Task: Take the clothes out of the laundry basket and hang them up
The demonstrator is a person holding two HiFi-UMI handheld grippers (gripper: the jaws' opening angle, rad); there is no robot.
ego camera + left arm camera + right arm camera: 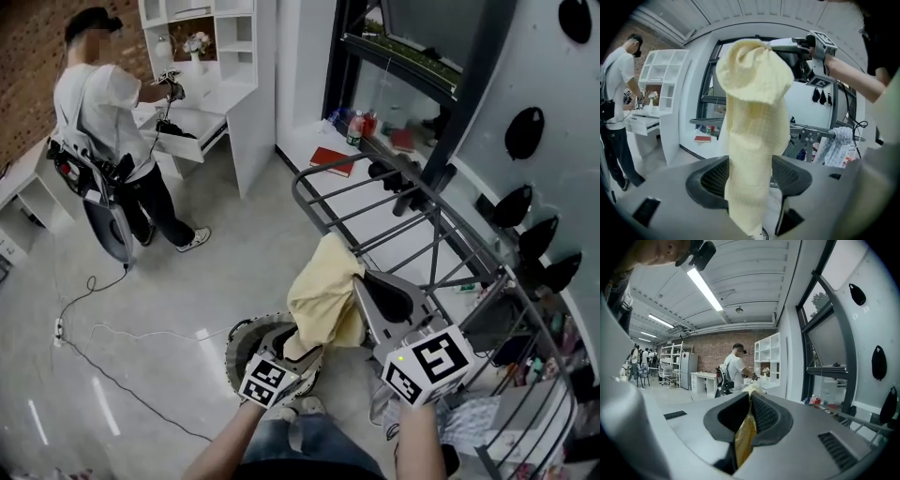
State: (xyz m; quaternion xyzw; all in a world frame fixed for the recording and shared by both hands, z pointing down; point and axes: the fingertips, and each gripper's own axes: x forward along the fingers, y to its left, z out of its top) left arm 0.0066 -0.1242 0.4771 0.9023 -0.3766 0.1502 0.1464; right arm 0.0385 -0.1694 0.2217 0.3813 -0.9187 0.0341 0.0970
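Now the right gripper (pixel 749 413) has its jaws almost together. They clench a thin fold of the yellow cloth (pixel 745 441), which comes out below the pads. In the left gripper view this same gripper (pixel 780 44) is high up and holds the top end of the cloth (pixel 754 117), so the cloth hangs from it as a long band. The left gripper (pixel 747 178) is lower and its jaws stand wider. The band passes between them and fills the gap, with both pads against the fabric, so this gripper grasps the lower part. In the head view the left gripper (pixel 302 354) is below and to the left of the right gripper (pixel 364 279), and the yellow cloth (pixel 323 291) hangs loosely between the two, in the air.

Directly under the left gripper the round laundry basket (pixel 234 349) stands on the floor. Whether the lowest end of the cloth touches the basket, I cannot tell. Just beyond the right gripper is the grey drying rack (pixel 375 202). A checked cloth (pixel 473 417) hangs at the rack, to the right of the right gripper. Past the rack a red book (pixel 333 159) lies on a low white ledge. Far to the left of both grippers, another person (pixel 103 103) stands at a white desk (pixel 202 127) with an open drawer.
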